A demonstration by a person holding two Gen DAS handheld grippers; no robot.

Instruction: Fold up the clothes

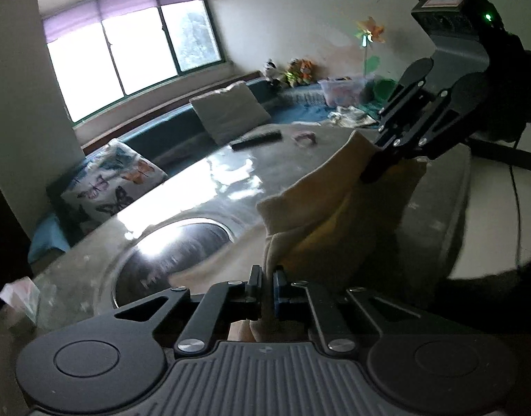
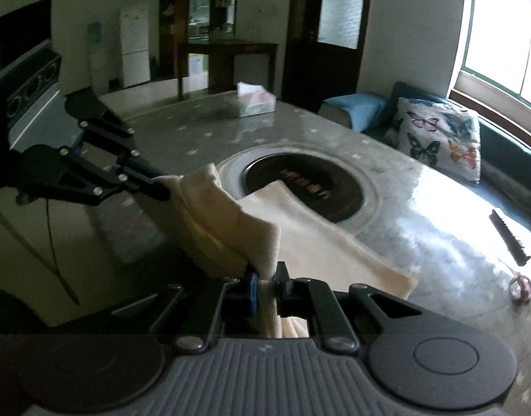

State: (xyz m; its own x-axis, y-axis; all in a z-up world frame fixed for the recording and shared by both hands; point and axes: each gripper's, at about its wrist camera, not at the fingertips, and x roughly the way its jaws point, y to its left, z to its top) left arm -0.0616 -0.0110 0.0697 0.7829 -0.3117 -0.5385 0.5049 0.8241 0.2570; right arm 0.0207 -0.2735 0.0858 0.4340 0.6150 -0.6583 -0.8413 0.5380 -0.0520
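Left tongs (image 1: 268,279) pressing together on one edge of a cream garment (image 1: 320,201), fabric pinched between the pads. Right tongs (image 2: 265,282) likewise clamping a fold of the same cloth, a strip of it showing behind the jaws. Garment hanging bunched between the two tongs, lifted at both gripped points, its loose part trailing down onto the surface (image 2: 300,128) and lying over the near rim of a dark round inset (image 2: 303,187) at the middle. Upper corner of the cloth standing up beside the right tongs in the left view.

Surface being grey, glossy, speckled with pale marks, catching glare from a wide window (image 1: 126,52). Tissue box (image 2: 255,100) sitting at the far edge, well apart from the cloth. Dark remote-like bar (image 2: 510,239) and a small pink ring (image 2: 522,286) lying toward the window-side edge, also apart from the garment.

Butterfly-print cushion (image 2: 438,138) leaning on a blue bench just beyond the surface's edge below the window, with a grey cushion (image 1: 230,111) farther along. Soft toys (image 1: 293,71) and a paper pinwheel (image 1: 369,31) standing against the far wall. White fridge (image 2: 135,45), wooden side table and dark door filling the opposite end of the room.
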